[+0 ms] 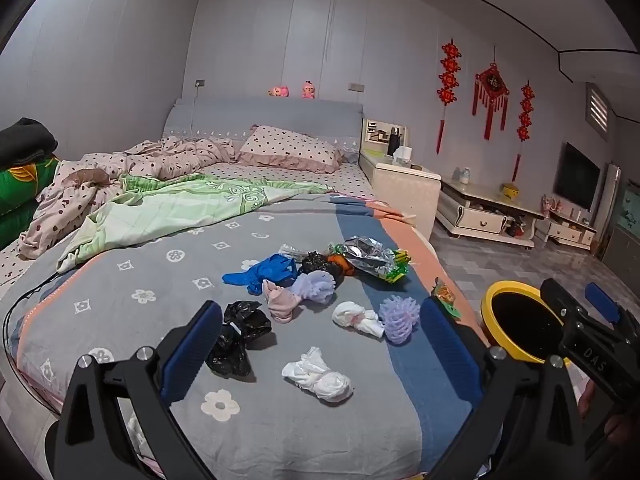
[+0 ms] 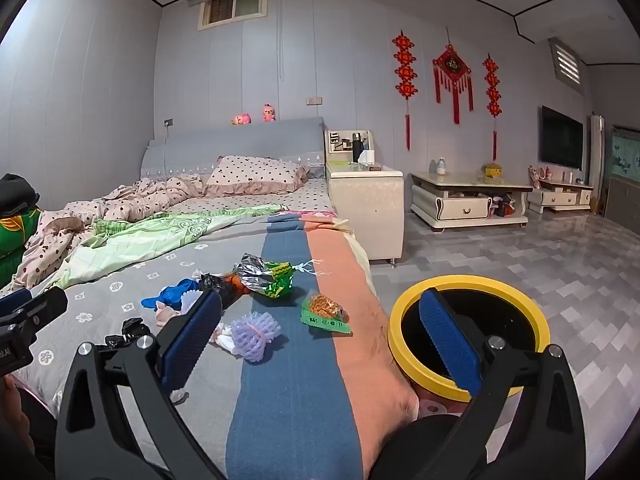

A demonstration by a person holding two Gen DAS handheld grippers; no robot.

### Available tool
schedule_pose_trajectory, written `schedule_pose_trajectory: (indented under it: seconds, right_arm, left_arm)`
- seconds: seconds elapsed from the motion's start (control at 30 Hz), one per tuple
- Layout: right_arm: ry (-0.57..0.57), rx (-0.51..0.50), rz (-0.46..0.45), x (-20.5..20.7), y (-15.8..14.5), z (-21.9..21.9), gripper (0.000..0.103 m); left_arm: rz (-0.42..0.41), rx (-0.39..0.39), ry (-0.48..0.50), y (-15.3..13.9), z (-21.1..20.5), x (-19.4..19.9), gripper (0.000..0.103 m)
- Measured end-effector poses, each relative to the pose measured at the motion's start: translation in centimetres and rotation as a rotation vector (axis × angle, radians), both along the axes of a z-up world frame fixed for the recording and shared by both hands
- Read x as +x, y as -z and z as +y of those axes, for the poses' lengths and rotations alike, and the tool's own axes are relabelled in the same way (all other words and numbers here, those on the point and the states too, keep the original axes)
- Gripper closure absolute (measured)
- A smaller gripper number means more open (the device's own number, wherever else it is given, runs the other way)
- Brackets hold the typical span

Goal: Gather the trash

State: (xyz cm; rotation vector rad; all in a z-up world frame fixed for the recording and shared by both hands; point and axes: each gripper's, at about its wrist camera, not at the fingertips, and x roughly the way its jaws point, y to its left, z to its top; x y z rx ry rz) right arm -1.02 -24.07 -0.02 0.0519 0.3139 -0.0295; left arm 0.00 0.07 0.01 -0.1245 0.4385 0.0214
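Trash pile (image 1: 320, 288) lies scattered on the bed (image 1: 160, 312): black bags, white wads, purple foam nets, foil wrapper; yellow-rimmed bin (image 2: 468, 332) stands on the floor beside the bed; your left claw (image 1: 320, 320) and right claw (image 2: 320, 332) gape wide, empty.

The grey bedspread (image 1: 132, 280) is matt woven cloth, and on it lie a crinkled glossy black plastic bag (image 1: 240, 334), a shiny creased foil wrapper (image 1: 368, 256), a soft purple foam fruit net (image 1: 398, 320) and a knotted white plastic bag (image 1: 320, 376) with a dull sheen. The yellow bin (image 2: 468, 332) looks like smooth plastic, its rim semi-gloss. The left gripper (image 1: 320, 336) has matt black plastic arms, bright metal screws and ribbed blue rubbery pads (image 1: 196, 344); the floor tiles (image 2: 560, 272) are polished and reflective
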Motion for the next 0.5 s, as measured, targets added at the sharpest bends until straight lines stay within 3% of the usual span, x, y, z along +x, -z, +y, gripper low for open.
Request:
schedule_pose_trajectory:
  seconds: [0.5]
  right_arm:
    - [0.0, 0.006, 0.004, 0.05, 0.1, -0.08, 0.008]
  left_arm:
    - [-0.015, 0.021, -0.002, -0.28, -0.3, -0.35, 0.007]
